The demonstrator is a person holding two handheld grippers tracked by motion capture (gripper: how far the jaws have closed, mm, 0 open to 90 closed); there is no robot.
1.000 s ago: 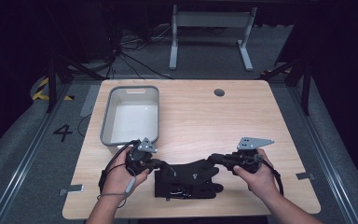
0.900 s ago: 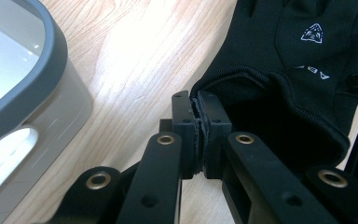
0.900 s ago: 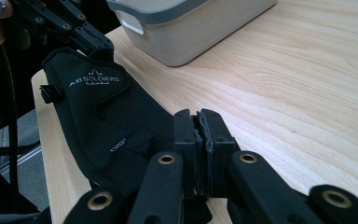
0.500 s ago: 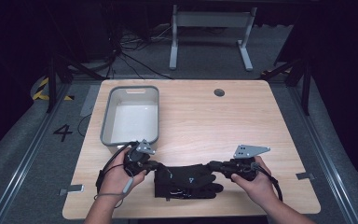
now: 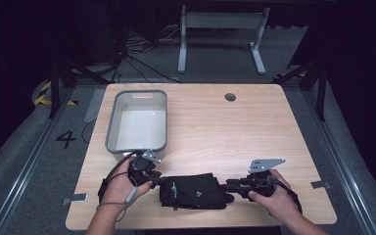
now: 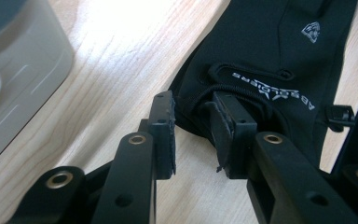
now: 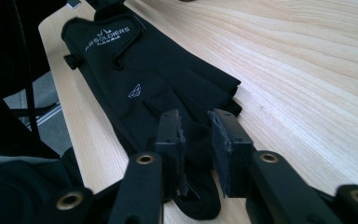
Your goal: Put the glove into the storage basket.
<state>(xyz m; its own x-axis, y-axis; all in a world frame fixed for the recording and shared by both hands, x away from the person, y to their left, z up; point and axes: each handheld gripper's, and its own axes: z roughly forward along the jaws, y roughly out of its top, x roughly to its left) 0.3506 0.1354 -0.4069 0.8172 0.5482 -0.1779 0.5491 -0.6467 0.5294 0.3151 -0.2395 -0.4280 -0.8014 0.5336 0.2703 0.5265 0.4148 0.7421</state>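
high view: black fingerless glove (image 5: 192, 192) flat, just below the grey bin (image 5: 138, 120); your left gripper (image 5: 159, 179) and right gripper (image 5: 227, 186) at its ends, jaws just opened, pads off it.

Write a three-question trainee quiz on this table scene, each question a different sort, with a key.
1. True or false: the black gloves lie inside the grey bin.
2. Which end of the gloves does the left gripper face? A) the wrist cuff B) the finger ends C) neither
3. Fill in: the gloves lie on the wooden ____, between the two grippers.

Key
1. False: they lie flat on the wood, in front of the bin.
2. A; the right gripper is at the finger ends.
3. table

Both grippers' fingers have just been opening, and gaps show between the pads.
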